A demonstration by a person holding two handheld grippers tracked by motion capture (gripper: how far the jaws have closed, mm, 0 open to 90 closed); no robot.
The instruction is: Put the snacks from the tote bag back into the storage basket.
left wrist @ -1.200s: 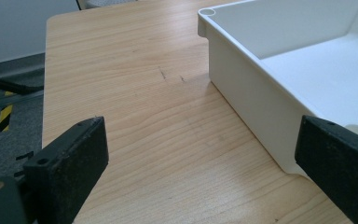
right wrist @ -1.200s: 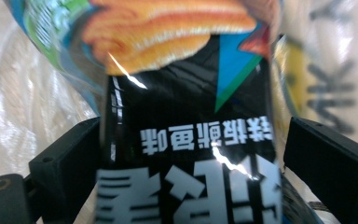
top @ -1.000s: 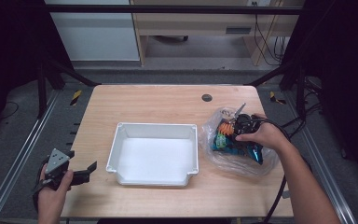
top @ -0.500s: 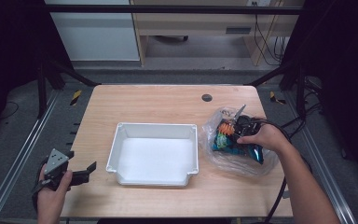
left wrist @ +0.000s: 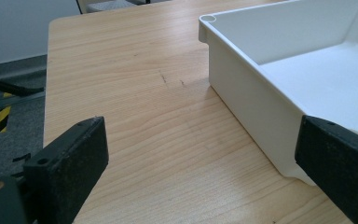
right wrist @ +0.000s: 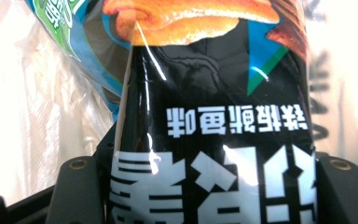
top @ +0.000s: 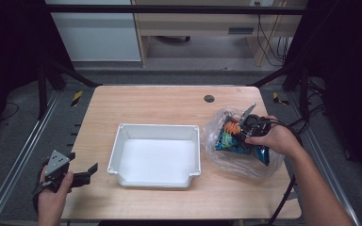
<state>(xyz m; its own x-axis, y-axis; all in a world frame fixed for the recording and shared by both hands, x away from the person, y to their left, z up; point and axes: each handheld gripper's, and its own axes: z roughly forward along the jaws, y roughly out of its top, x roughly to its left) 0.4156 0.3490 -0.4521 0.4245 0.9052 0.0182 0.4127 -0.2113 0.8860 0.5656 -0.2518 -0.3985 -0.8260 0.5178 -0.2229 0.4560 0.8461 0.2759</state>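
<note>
1. The glossy black snack packet (right wrist: pixel 212 140) sits inside the crumpled clear plastic bag (top: pixel 231 162) near the table's right edge.
2. The right gripper (right wrist: pixel 212 186) has just been closing and now pinches this packet between its jaws.
3. The white rectangular plastic tray (top: pixel 155 153) lies mid-table, empty, apart from the bag.
4. The left gripper (left wrist: pixel 205 158) hovers with jaws spread over bare light wooden table (left wrist: pixel 135 93) beside the tray's corner.

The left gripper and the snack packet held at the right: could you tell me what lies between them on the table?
In the high view, the white tray lies between the left gripper and the snack packet; otherwise bare wood.
</note>
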